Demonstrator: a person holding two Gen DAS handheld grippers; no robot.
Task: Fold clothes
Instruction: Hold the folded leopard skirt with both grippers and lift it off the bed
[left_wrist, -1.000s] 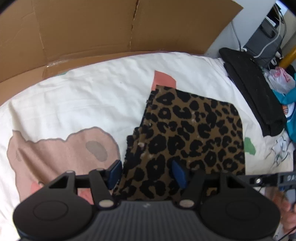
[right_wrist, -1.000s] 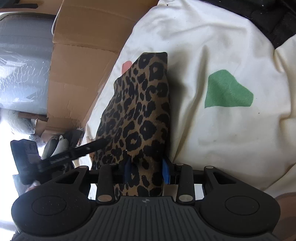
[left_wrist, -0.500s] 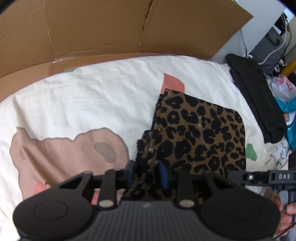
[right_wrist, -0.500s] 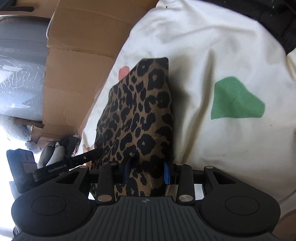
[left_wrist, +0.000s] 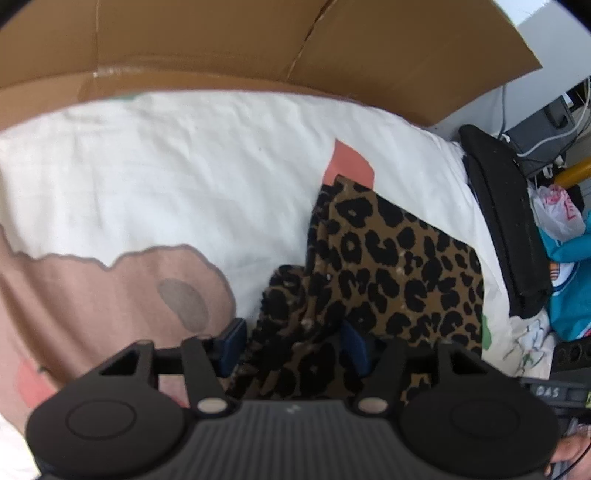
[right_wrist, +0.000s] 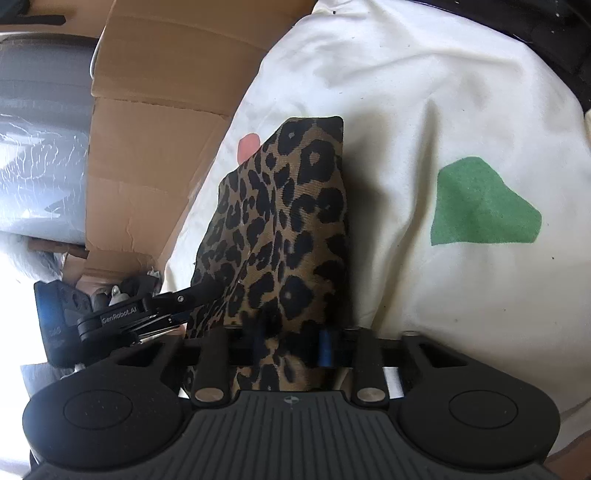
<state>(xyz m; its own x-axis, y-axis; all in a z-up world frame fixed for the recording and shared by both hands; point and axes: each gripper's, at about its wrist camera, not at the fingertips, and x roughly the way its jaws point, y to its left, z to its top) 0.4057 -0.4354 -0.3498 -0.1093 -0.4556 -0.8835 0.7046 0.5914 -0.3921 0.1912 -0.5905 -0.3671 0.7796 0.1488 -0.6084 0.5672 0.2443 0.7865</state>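
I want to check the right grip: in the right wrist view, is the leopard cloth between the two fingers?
Yes, the leopard cloth runs down between the fingers of the right gripper, which are closed on its near edge.

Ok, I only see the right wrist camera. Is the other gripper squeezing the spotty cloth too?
Observer: No. In the left wrist view the left gripper is open, fingers apart, with the leopard cloth bunched loosely between them.
Operator: What's next to it?
Observer: A big pink-brown patch, printed on the white sheet, lies beside the cloth.
Operator: Any more clothes?
Observer: A long black piece of fabric lies past the cloth, at the sheet's edge.
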